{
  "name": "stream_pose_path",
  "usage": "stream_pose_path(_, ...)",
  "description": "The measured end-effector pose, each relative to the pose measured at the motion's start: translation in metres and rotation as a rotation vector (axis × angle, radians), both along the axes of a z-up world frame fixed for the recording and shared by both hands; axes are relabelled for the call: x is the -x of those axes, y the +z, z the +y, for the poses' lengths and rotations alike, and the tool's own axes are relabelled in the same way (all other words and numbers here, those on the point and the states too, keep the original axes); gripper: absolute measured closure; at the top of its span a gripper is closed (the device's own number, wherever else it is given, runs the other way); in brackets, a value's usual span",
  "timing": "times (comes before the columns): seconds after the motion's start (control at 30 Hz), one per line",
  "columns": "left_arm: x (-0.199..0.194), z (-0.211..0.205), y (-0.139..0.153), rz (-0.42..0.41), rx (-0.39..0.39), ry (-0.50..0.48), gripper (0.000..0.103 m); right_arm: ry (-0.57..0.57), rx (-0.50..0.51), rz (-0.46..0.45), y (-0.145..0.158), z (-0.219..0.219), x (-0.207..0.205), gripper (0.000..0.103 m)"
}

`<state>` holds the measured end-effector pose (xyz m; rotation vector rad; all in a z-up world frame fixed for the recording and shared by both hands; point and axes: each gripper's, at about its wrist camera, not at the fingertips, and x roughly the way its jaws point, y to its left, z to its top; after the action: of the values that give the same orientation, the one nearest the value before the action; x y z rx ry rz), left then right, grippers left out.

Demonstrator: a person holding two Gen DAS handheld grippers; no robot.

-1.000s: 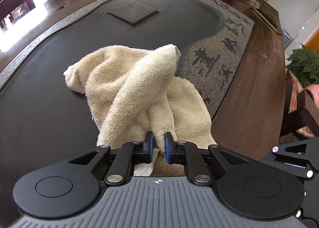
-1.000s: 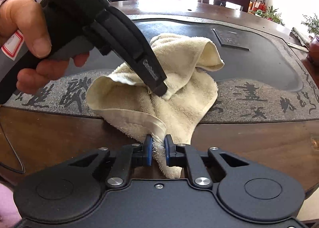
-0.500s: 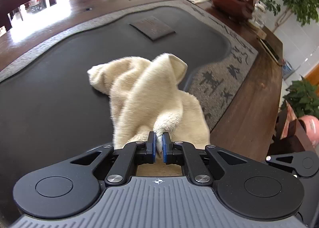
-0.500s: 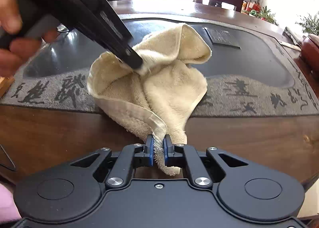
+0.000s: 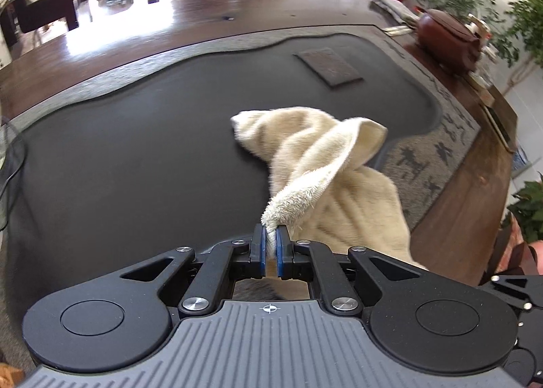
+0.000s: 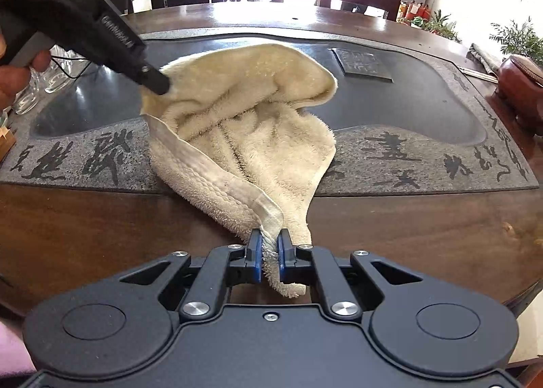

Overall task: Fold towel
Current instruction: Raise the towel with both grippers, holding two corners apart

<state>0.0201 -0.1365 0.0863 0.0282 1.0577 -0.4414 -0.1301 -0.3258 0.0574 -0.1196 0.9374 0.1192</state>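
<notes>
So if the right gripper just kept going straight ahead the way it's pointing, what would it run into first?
The towel itself: the right gripper is shut on one corner, and the bunched cloth lies directly ahead over the stone tray's edge. Depth is unclear, so the table might come first.

Left gripper point(image 5: 269, 245): matte black linkage arms with silver round screws, two blue-padded fingers point(image 5: 258, 249), a ribbed grey body bearing a small white crosshair mark. Right gripper point(image 6: 268, 254) — same black arms, blue pads, smooth dark body. The left hand point(image 6: 20, 71) shows bare skin; white lettering marks that gripper's black housing.
</notes>
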Motion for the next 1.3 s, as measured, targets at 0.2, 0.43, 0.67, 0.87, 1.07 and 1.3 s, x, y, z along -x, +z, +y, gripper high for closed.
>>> stream_pose_path(0.2, 0.005, 0.025, 0.002, 0.003, 0.003, 0.088, 0.097, -0.023, 0.005, -0.026, 0.008, -0.003, 0.001, 0.093)
stream_pose_path(0.43, 0.018, 0.054, 0.011, 0.007, 0.048, 0.186, 0.097, -0.062, -0.005, -0.107, 0.029, -0.009, 0.000, 0.094)
stream_pose_path(0.67, 0.019, 0.073, 0.030, 0.017, 0.143, 0.259, 0.097, -0.079, -0.025, -0.197, 0.057, -0.016, -0.009, 0.095)
stream_pose_path(0.87, 0.013, 0.073, 0.050, -0.003, 0.189, 0.282, 0.097, -0.079, -0.023, -0.273, 0.081, -0.021, -0.024, 0.095)
stream_pose_path(1.07, 0.003, 0.067, 0.077, -0.071, 0.208, 0.284, 0.097, -0.085, -0.028, -0.349, 0.105, -0.030, -0.042, 0.095)
stream_pose_path(1.3, -0.014, 0.054, 0.124, -0.169, 0.281, 0.292, 0.097, -0.119, -0.033, -0.468, 0.142, -0.048, -0.067, 0.095)
